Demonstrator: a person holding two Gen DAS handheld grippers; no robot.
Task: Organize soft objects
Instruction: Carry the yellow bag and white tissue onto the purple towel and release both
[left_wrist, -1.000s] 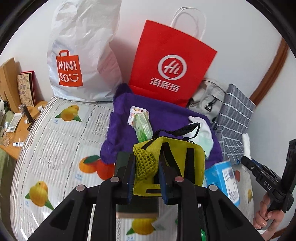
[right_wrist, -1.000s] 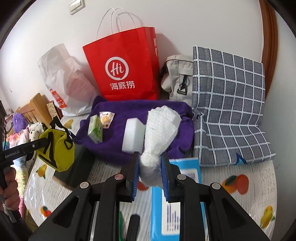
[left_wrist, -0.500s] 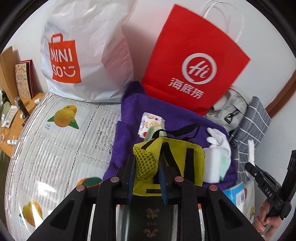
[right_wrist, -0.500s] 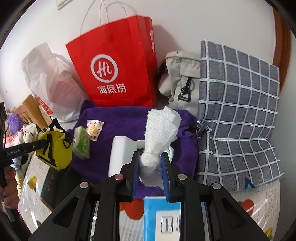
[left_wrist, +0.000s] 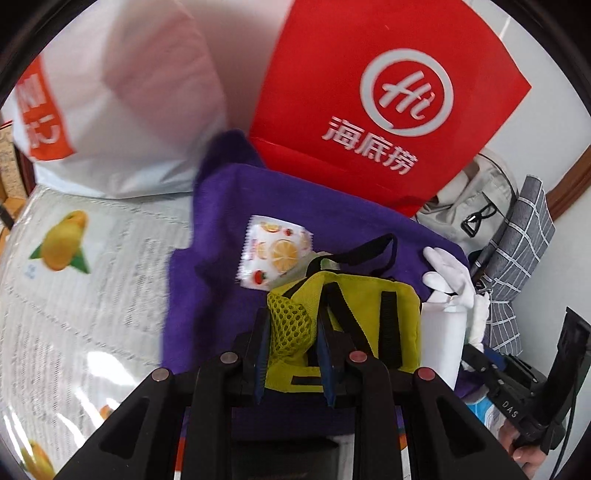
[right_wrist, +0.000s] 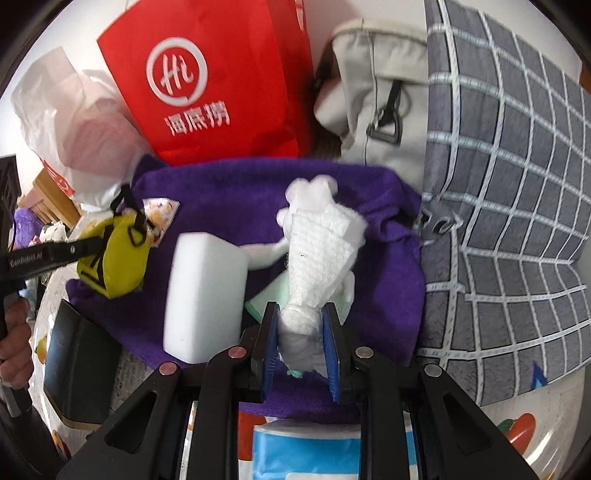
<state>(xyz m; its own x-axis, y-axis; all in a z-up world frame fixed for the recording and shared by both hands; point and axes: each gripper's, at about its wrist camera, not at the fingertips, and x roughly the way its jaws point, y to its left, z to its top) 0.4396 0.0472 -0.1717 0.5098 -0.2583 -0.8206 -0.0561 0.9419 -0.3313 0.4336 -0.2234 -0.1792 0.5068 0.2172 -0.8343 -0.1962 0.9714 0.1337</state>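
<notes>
My left gripper (left_wrist: 291, 354) is shut on a yellow-green pouch (left_wrist: 354, 325) with black straps and a mesh pocket, held just above the purple towel (left_wrist: 221, 280). On that towel lie a fruit-print packet (left_wrist: 273, 254), a white sponge block (right_wrist: 205, 291) and a white glove (right_wrist: 314, 192). My right gripper (right_wrist: 300, 349) is shut on a bunched white cloth (right_wrist: 317, 251) over the towel's right part. The pouch (right_wrist: 118, 254) hangs at the left in the right wrist view.
A red paper bag (left_wrist: 384, 99) and a white plastic bag (left_wrist: 122, 96) stand against the wall behind the towel. A beige bag (right_wrist: 373, 81) and a grey checked cushion (right_wrist: 509, 206) lie to the right. A black box (right_wrist: 77, 365) and a blue-white pack (right_wrist: 306, 450) sit near me on the fruit-print mat (left_wrist: 85, 280).
Both grippers have moved forward and down toward the purple towel, each still holding its item. The towel and the bags behind it now look larger and closer.
</notes>
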